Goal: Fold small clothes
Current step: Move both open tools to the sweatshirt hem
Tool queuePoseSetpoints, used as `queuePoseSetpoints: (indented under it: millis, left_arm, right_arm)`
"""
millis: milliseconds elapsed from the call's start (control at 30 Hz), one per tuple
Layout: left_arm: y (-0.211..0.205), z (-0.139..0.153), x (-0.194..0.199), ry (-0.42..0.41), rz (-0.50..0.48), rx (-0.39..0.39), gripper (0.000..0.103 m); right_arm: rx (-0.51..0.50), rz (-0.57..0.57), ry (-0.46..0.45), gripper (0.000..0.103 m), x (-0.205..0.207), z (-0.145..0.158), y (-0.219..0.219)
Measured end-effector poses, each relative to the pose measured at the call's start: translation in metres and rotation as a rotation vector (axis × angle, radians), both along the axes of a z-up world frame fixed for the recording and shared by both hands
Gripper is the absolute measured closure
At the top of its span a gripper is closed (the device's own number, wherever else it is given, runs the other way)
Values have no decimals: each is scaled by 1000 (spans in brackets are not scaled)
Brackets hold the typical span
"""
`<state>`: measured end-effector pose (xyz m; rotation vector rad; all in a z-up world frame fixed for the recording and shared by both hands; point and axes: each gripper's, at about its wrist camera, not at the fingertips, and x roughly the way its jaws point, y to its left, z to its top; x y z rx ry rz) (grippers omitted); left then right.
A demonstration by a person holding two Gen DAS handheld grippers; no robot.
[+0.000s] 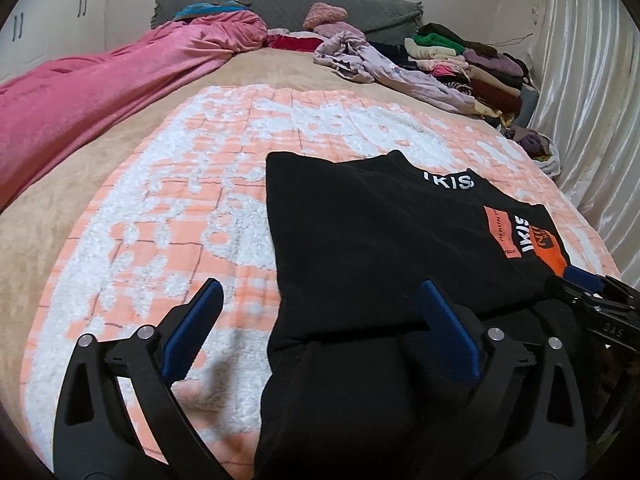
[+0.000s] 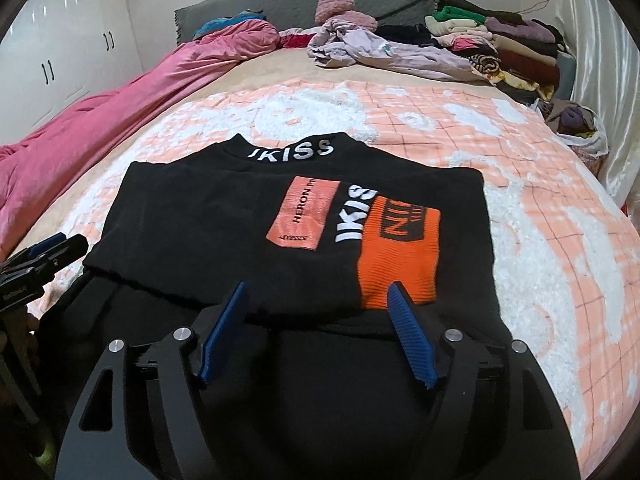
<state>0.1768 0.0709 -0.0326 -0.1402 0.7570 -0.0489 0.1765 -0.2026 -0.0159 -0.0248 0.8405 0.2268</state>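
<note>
Lying part-folded on the bed (image 2: 520, 240) for flat creasing: black top (image 2: 208, 216). Left hand-held gripper (image 1: 320, 320) and right hand-held gripper (image 2: 318, 320): jaws apart, gripping nothing.

black top's (image 2: 208, 216) near hem hidden behind both grippers' fingers (image 2: 222, 332).

Two wrist cameras look steeply down past each gripper, close over a bed (image 1: 120, 152); both views share the black shirt (image 2: 208, 216) and far headboard (image 2: 280, 0).
</note>
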Motion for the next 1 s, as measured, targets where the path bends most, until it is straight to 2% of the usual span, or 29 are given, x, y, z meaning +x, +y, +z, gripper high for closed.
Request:
queuePoseSetpoints:
  millis: [533, 1000]
  left_arm:
    - [9, 14, -20, -42, 33, 30, 10]
    - [24, 24, -40, -46, 88, 47, 10]
  right_arm:
    - [28, -30, -38, 32, -21, 21, -21]
    - [60, -66, -60, 32, -39, 32, -42]
